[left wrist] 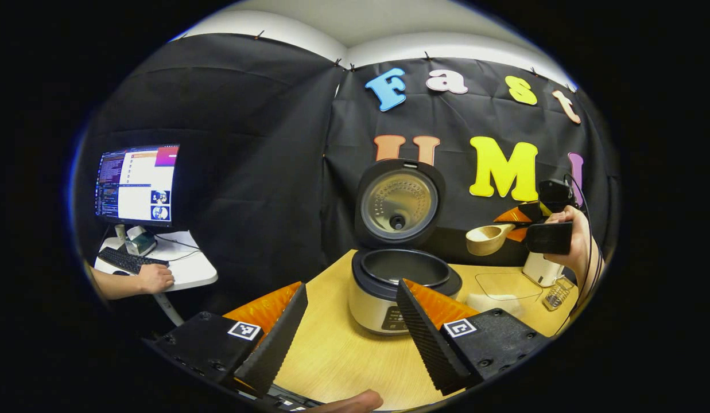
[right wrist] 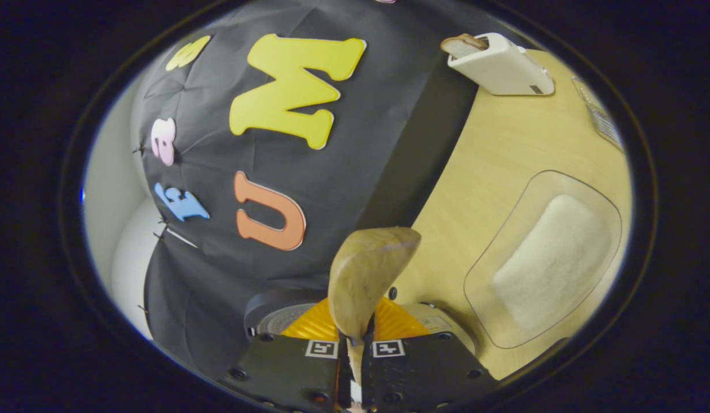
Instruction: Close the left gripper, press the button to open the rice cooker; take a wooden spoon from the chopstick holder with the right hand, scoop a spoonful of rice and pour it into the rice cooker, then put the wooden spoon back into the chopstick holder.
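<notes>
Spoon (right wrist: 366,275) held aloft, cooker (left wrist: 398,287) open.
Right gripper (right wrist: 355,350) clamps the spoon's handle at the cooker's 2 o'clock (lid up); left gripper (left wrist: 346,327) gapes empty; rice (right wrist: 553,261) in tray (right wrist: 492,258).

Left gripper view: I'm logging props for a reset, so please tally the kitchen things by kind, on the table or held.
rice cooker: 1
wooden spoon: 1
tray of rice: 1
chopstick holder: 1
small wire item, kind unclear: 1
Total: 5
</notes>
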A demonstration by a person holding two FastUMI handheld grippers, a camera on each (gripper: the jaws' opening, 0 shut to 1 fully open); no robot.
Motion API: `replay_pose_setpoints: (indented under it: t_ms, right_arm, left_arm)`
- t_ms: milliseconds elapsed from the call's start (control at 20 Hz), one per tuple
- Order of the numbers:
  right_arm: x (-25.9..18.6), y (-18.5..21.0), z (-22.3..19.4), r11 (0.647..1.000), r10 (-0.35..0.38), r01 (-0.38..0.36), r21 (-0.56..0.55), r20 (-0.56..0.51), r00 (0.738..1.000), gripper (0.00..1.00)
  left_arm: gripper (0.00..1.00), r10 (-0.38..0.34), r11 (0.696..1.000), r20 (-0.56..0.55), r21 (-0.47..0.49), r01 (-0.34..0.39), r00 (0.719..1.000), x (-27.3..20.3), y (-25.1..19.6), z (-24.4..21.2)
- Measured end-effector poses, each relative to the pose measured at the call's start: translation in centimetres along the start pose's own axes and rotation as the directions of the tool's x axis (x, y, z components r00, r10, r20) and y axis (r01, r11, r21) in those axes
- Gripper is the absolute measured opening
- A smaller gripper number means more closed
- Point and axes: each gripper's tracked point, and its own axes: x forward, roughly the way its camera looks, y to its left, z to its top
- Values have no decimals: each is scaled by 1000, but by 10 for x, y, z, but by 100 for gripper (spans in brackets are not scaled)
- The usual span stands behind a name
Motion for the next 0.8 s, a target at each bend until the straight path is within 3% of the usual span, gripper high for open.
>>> replay_pose_setpoints:
  t_ms: [350,500,800]
  right_arm:
    - [40,17,-68,990,-30,21,-142,-59,998,7]
    - [54,24,-98,976,-24,2,-218,-99,995,7]
    - [69,34,-126,883,-25,-19,-469,-89,996,7]
  left_arm:
    - [99,10,1000,-8,-11,-10,1000,2,12,-1]
    - [99,-17,999,-13,-27,17,1000,2,9,-2]
    - [99,-21,999,-17,-49,20,1000,4,15,-4]
